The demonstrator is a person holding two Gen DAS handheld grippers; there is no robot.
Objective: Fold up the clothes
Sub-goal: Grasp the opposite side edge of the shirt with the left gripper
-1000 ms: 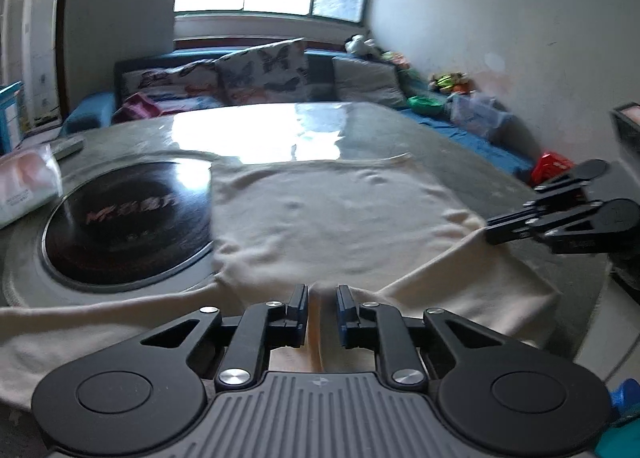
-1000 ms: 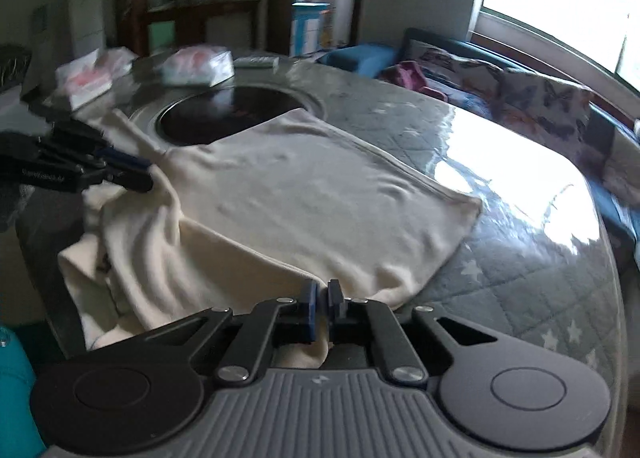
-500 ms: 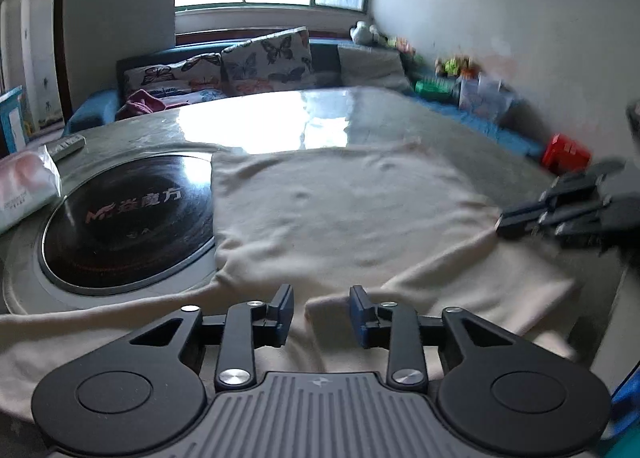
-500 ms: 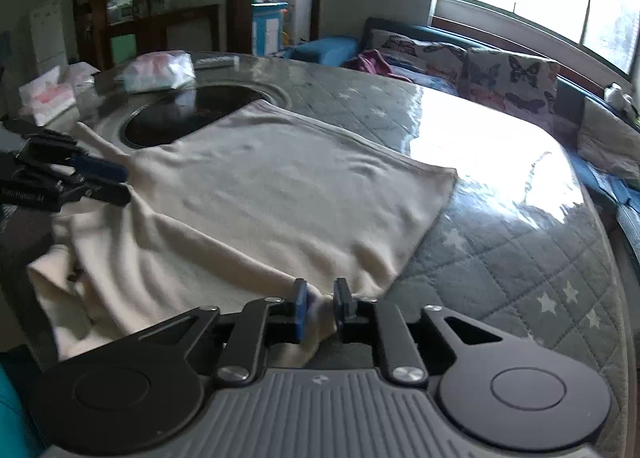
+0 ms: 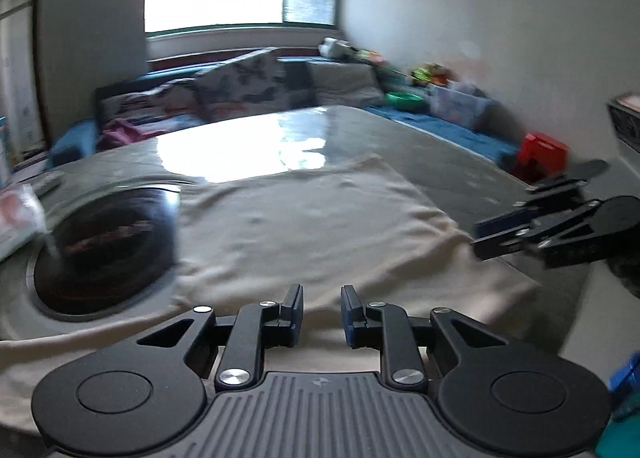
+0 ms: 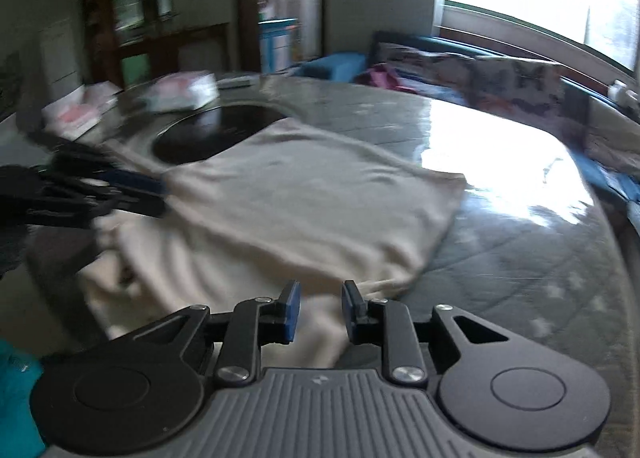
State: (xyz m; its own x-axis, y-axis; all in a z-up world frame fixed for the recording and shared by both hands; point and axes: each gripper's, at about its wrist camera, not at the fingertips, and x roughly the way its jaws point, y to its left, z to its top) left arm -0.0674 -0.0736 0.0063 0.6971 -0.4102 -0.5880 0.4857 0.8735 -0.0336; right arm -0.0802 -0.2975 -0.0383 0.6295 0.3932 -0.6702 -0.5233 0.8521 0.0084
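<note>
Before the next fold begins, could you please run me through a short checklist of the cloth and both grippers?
1. Left gripper free of the cream garment: ok; its jaws have just been opening and stand apart with nothing clamped.
2. Right gripper free of the garment: ok; its jaws have just been opening too, cloth lying below the gap.
3. Far half of the garment flat on the table: ok, only slight ripples.
4. Near edge tidy: not ok; it is bunched and hangs over the table rim.
5. Garment off the black cooktop: not ok, one corner overlaps it.
6. Sleeve positions: cannot tell, blurred.
</note>
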